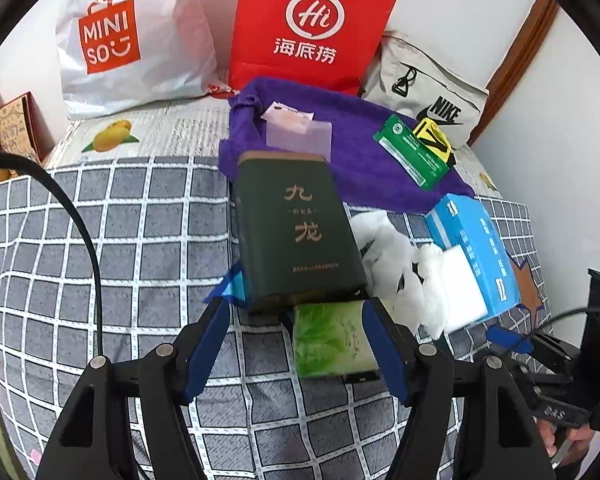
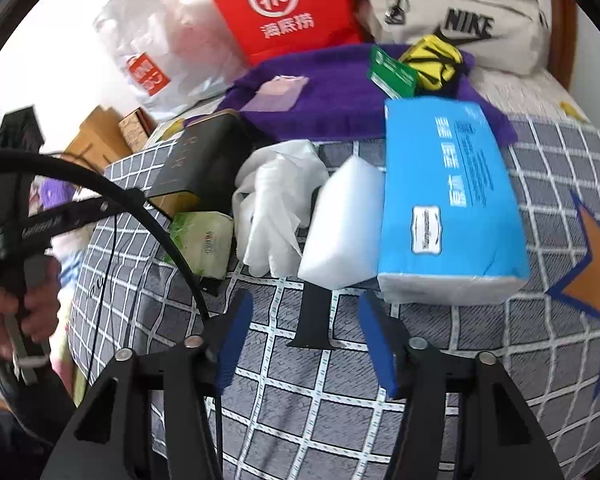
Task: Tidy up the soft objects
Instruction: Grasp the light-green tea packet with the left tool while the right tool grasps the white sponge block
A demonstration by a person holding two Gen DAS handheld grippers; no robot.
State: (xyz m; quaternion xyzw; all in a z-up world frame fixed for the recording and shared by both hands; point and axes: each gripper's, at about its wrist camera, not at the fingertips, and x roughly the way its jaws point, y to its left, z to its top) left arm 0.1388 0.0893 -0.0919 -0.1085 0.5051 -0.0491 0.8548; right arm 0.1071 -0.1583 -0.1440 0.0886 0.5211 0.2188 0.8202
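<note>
Left tongs, right tongs agape.

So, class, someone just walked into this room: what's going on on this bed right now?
A person is sorting a pile of things on a checked bedspread with a gripper in each hand. The left gripper has its jaws open around a green tissue pack that lies against a dark box. The right gripper is open and empty, in front of a white sponge and a blue tissue pack. Nothing is lifted yet.
</note>
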